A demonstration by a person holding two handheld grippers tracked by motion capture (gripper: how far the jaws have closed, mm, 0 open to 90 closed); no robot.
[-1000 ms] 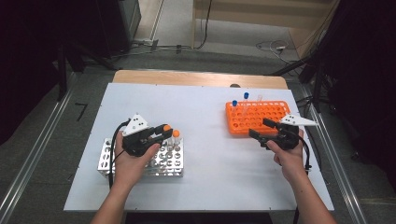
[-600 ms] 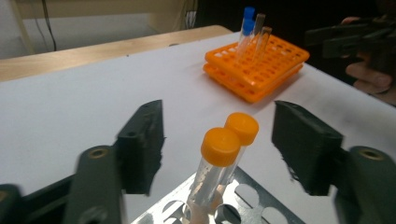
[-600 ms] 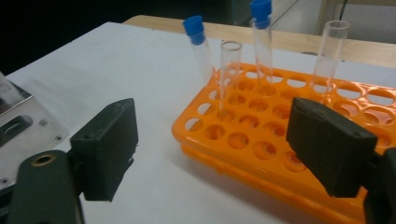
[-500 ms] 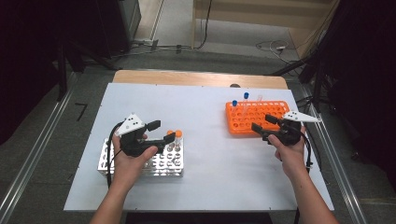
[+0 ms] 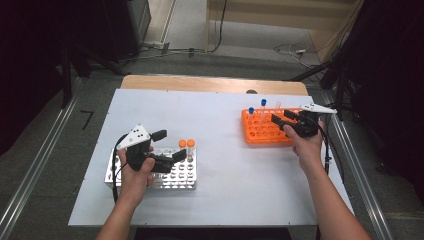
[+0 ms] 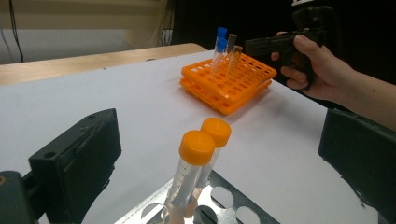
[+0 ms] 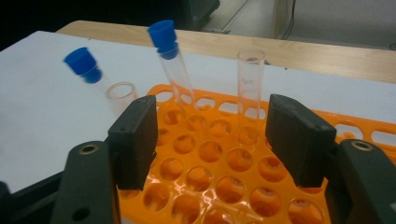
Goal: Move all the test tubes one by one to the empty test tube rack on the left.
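We find both grippers spread wide, holding nothing. Our left gripper [image 5: 167, 146] hovers at the metal rack [image 5: 150, 180], the two orange-capped tubes [image 6: 198, 175] standing between its jaws. Our right gripper [image 7: 212, 135] faces the tubes in the orange rack [image 7: 210, 186]. We advise centring on one cap, closing squarely, then lifting straight up.

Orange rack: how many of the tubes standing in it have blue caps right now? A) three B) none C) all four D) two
D: in the right gripper view the orange rack holds two tubes with blue caps, and two open tubes without caps stand beside them; the open right gripper hovers over the rack, holding nothing.
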